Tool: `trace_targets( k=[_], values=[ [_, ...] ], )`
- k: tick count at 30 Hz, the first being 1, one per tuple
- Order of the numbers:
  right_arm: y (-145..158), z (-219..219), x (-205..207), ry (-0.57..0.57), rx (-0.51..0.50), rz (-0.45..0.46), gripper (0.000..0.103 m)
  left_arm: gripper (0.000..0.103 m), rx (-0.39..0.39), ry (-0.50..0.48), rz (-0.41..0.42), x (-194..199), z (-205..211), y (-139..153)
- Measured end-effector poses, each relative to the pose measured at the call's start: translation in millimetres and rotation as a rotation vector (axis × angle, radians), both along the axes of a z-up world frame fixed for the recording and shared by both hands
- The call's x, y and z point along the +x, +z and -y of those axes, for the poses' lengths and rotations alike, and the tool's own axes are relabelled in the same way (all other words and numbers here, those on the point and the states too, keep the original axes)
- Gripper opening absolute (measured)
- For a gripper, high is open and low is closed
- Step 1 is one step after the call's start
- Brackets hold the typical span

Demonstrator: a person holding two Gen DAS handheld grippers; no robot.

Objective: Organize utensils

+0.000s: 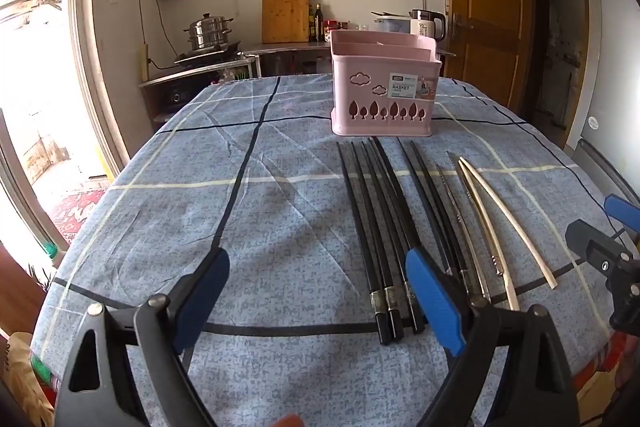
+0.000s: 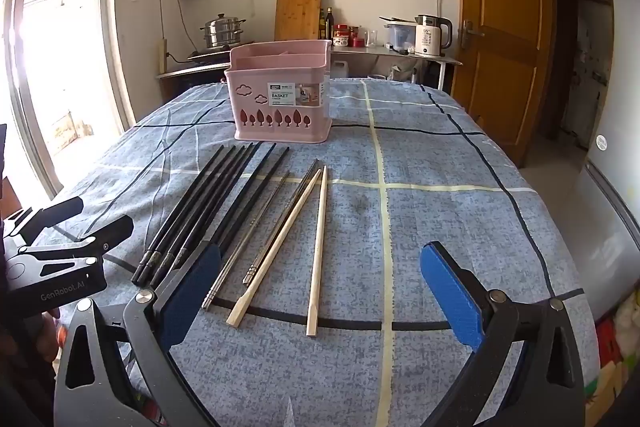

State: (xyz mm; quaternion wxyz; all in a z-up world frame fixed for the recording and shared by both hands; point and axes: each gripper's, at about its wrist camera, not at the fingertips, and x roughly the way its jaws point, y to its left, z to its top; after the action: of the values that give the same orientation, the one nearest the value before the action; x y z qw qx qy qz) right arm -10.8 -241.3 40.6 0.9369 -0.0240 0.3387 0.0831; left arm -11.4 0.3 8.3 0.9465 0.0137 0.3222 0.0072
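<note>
Left gripper (image 1: 320,303): jaws apart, empty | Right gripper (image 2: 320,301): jaws apart, empty | Chopsticks (image 2: 224,211) lie ahead of both, basket (image 2: 280,99) beyond them | Risk: sticks lie touching, so closing jaws may catch several or roll one away.

From my side, the basket (image 2: 280,99) stands far back on the table (image 2: 440,227). The chopsticks (image 2: 208,211) fan out just before it; more chopsticks (image 2: 316,251) lie to their right.
</note>
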Motion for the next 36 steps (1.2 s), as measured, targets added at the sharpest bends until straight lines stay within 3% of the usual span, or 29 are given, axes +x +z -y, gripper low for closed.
trace_targets(
  k=[36],
  values=[
    [-1.8,-2.5,-0.5,0.006,-0.001,0.003,0.1,0.091,0.0,0.011,0.009,-4.1,-0.9,-1.4]
  ],
)
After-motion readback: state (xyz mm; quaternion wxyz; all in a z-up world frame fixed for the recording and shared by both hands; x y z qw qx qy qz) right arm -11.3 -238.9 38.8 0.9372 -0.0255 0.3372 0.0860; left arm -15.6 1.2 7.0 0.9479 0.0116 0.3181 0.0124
